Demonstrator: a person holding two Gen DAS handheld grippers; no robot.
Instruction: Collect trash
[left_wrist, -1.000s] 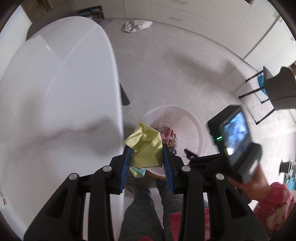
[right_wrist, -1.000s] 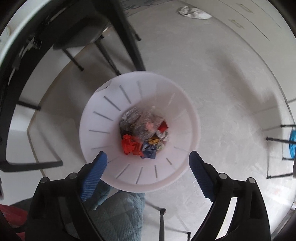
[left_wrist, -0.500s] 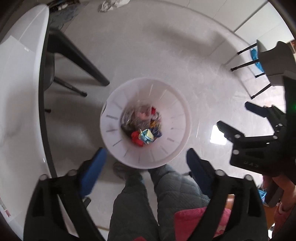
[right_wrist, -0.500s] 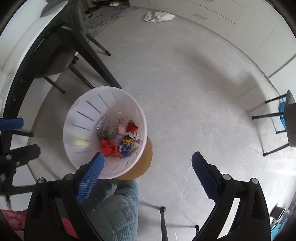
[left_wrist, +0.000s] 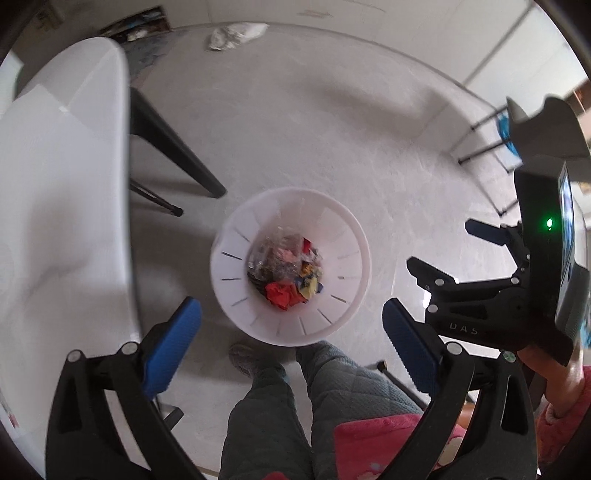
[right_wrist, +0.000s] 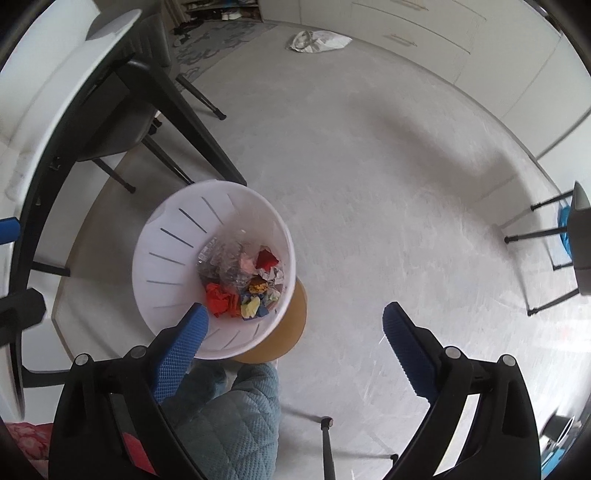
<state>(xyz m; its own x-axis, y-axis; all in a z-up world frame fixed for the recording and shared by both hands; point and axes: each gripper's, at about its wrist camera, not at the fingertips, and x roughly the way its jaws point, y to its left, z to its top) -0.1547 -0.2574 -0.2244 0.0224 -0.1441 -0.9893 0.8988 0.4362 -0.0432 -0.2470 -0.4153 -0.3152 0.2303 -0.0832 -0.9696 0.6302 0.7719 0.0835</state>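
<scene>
A white slotted waste basket (left_wrist: 236, 280) stands on the floor, holding several crumpled pieces of trash: red paper (left_wrist: 279, 294), yellow paper (left_wrist: 309, 290) and clear plastic wrap (left_wrist: 273, 254). It also shows in the right wrist view (right_wrist: 166, 266), with the yellow paper (right_wrist: 251, 306) among the trash. My left gripper (left_wrist: 291, 328) is open and empty, high above the basket's near rim. My right gripper (right_wrist: 293, 328) is open and empty, above the floor just right of the basket; it shows from the side in the left wrist view (left_wrist: 476, 280).
A white table (left_wrist: 55, 206) with black legs is to the left of the basket, a chair (right_wrist: 110, 122) under it. A white plastic bag (right_wrist: 317, 40) lies on the far floor by cabinets. Another chair (right_wrist: 565, 236) stands right. The person's legs (left_wrist: 295, 406) are just behind the basket.
My left gripper, shut on a yellow crumpled paper a second ago, opened over the basket; the paper now lies among the trash. My right gripper drifted right, off the basket.
</scene>
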